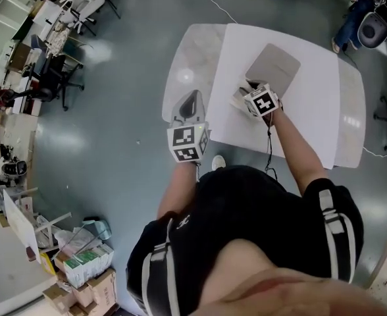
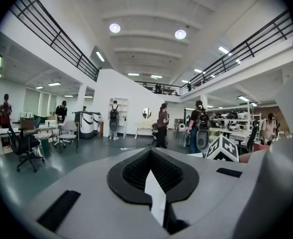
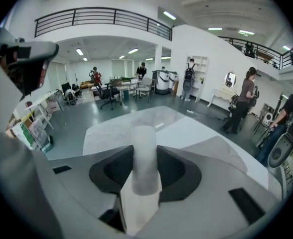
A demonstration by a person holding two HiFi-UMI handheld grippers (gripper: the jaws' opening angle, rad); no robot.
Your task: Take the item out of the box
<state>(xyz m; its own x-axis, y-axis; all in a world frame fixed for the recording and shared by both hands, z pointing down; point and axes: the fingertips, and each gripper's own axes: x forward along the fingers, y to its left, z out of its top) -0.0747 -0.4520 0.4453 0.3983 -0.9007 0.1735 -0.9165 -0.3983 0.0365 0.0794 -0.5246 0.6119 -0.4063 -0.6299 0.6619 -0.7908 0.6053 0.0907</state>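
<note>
The right gripper is clamped on a frosted whitish cylinder, out over the white surface just beside the flat grey box. The left gripper, jaws together on nothing, hangs at the surface's near edge. Its cube carries black-and-white square markers.

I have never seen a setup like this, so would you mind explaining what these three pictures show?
A person holds a two-jaw gripper in each hand. The head view looks down from their head and shows the left gripper and right gripper by a white table with a flat grey piece on it. The other two views ride on the grippers. The right gripper's jaws clamp a frosted cylinder. The left's look closed, with nothing I can name between them.
</note>
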